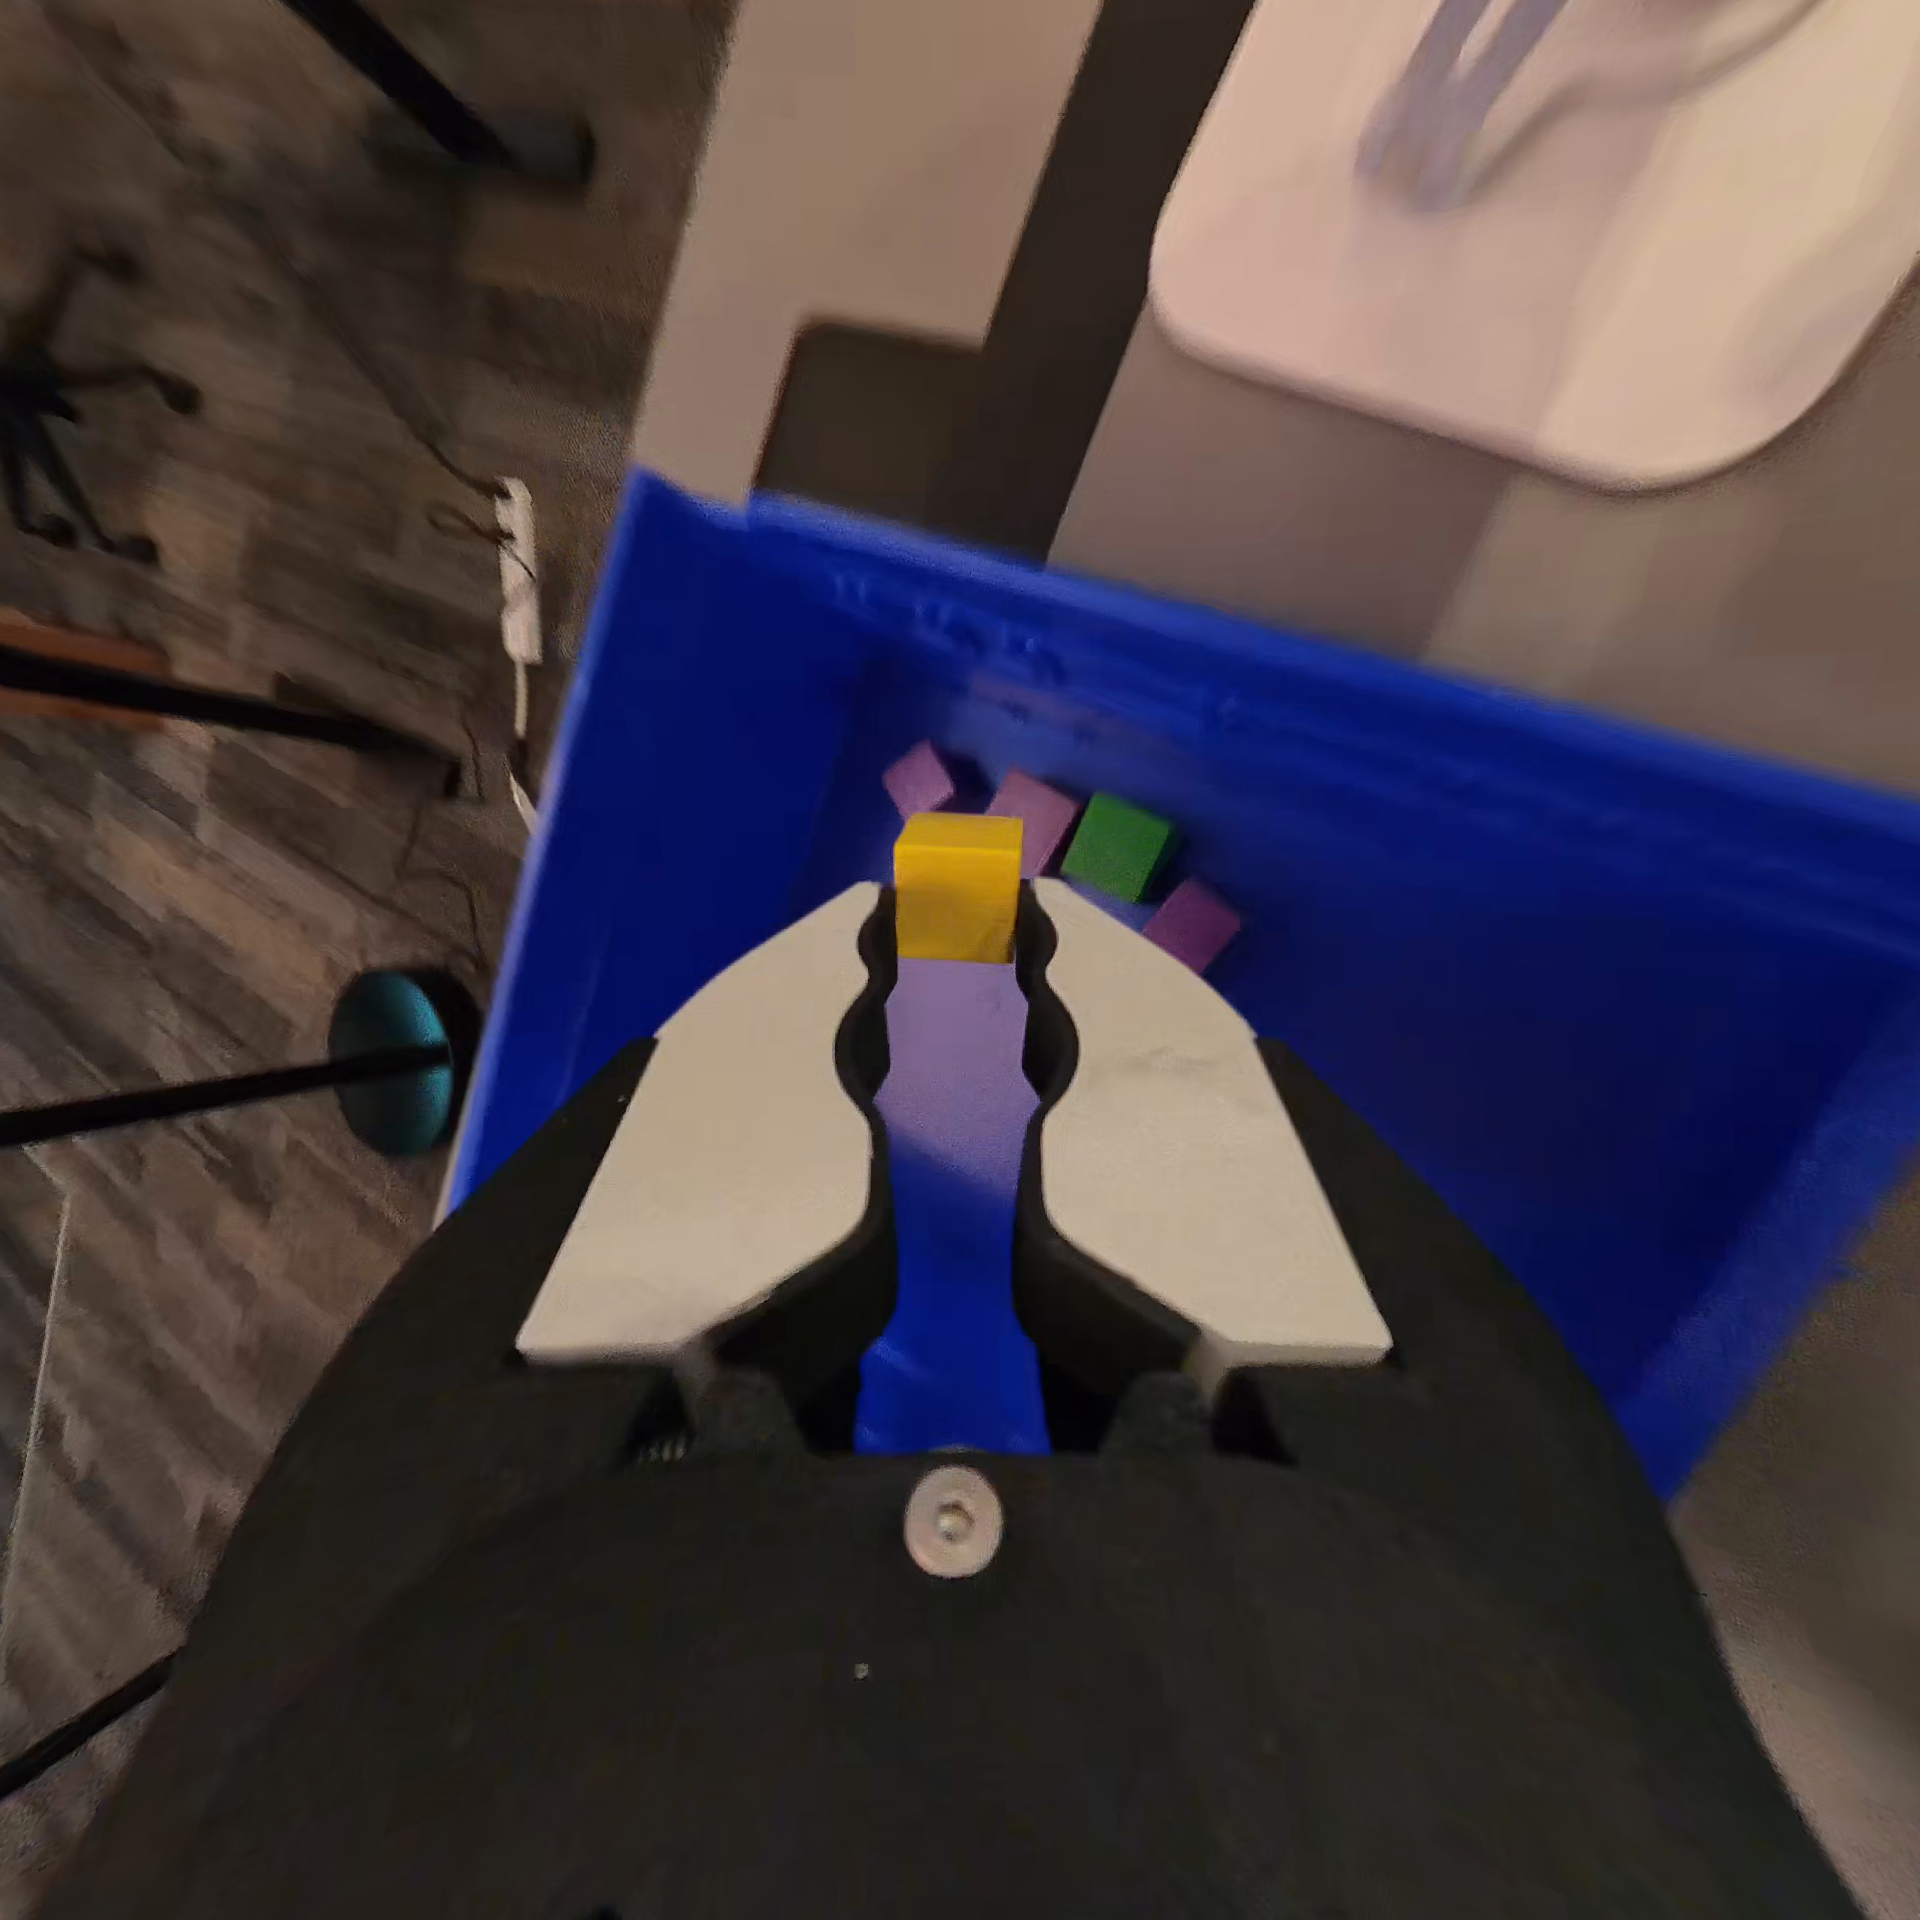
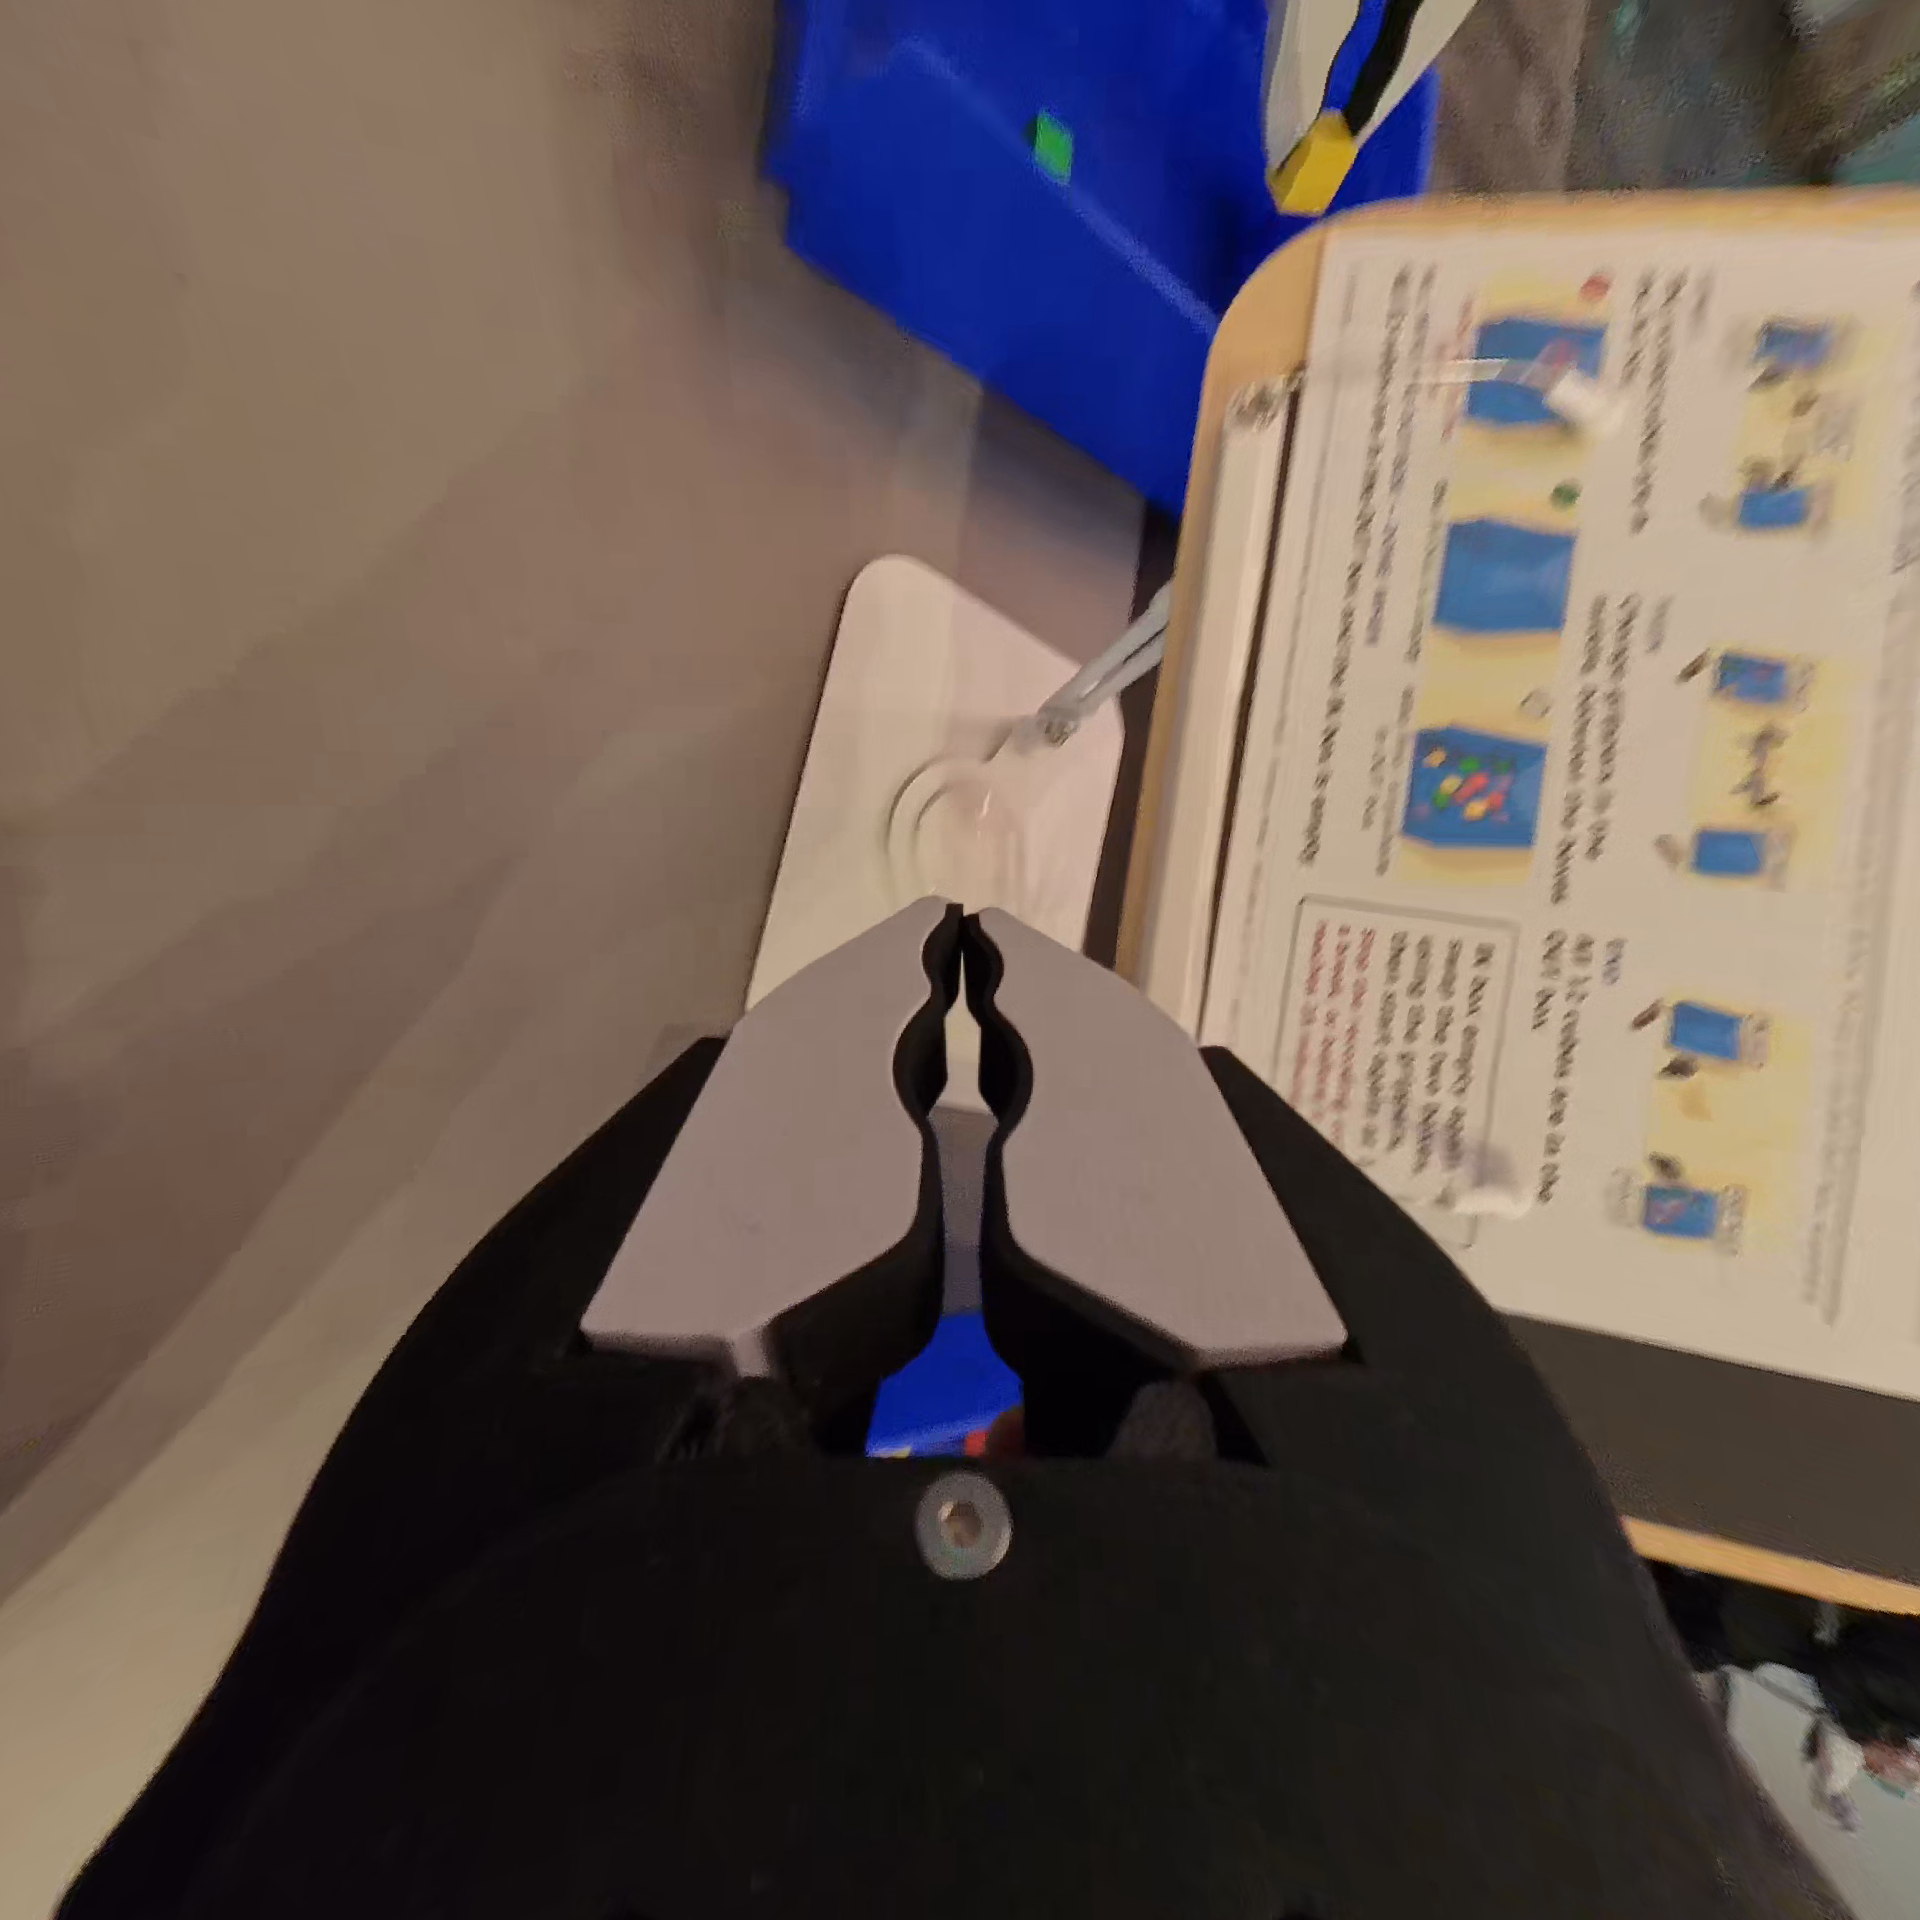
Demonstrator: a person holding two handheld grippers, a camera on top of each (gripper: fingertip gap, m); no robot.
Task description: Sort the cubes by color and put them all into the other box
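Note:
My left gripper (image 1: 956, 914) is shut on a yellow cube (image 1: 956, 883) and holds it above the inside of a blue box (image 1: 1455, 935). On the box floor near its far corner lie three purple cubes (image 1: 920, 779) and a green cube (image 1: 1120, 847). My right gripper (image 2: 961, 920) is shut and empty, over a white stand base (image 2: 935, 707). In the right wrist view the blue box (image 2: 935, 260) sits far off with the green cube (image 2: 1051, 145) in it, and the left gripper's yellow cube (image 2: 1314, 166) hangs above it. A second blue box (image 2: 935, 1392) shows under the right gripper.
A wooden board with a printed instruction sheet (image 2: 1558, 779) stands at the right on a stand. The white stand base (image 1: 1507, 312) lies beyond the box. Left of the table is carpeted floor (image 1: 208, 831) with black tripod legs (image 1: 208, 1101) and cables. The gap from one gripper's tips to the other's is roughly 35 cm.

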